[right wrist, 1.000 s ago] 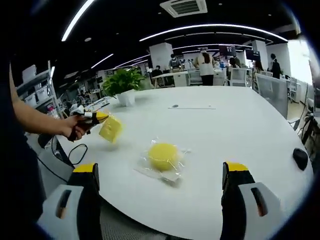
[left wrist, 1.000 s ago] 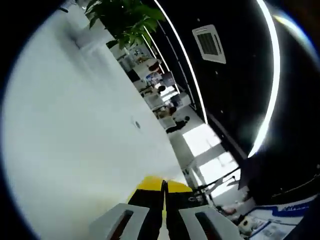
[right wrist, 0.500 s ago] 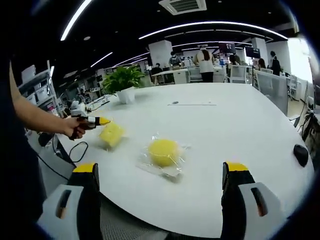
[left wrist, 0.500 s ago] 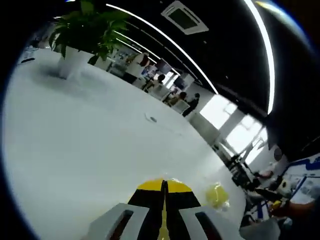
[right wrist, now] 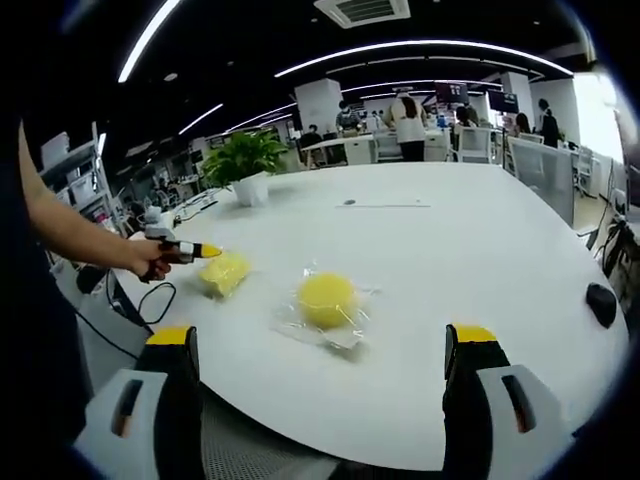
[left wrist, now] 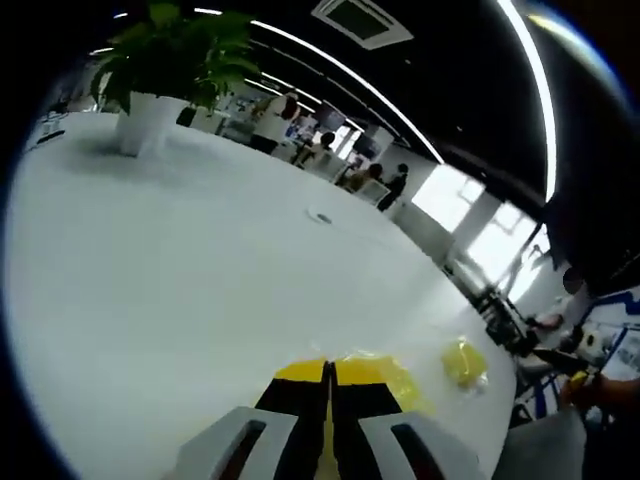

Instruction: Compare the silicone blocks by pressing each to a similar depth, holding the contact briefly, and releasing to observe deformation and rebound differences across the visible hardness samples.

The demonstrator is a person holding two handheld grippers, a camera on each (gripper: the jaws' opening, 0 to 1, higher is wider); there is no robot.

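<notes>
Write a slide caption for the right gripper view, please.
Left gripper holds one bagged yellow block at the white table; another block waits nearby.

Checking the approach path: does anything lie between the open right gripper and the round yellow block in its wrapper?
Nothing visible does. Bare table lies between the right gripper and the round block; the other block sits off to one side.

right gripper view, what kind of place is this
Likely an open-plan office: a big white table with a potted plant, people at desks behind, strip lights and a ceiling air vent.
</notes>
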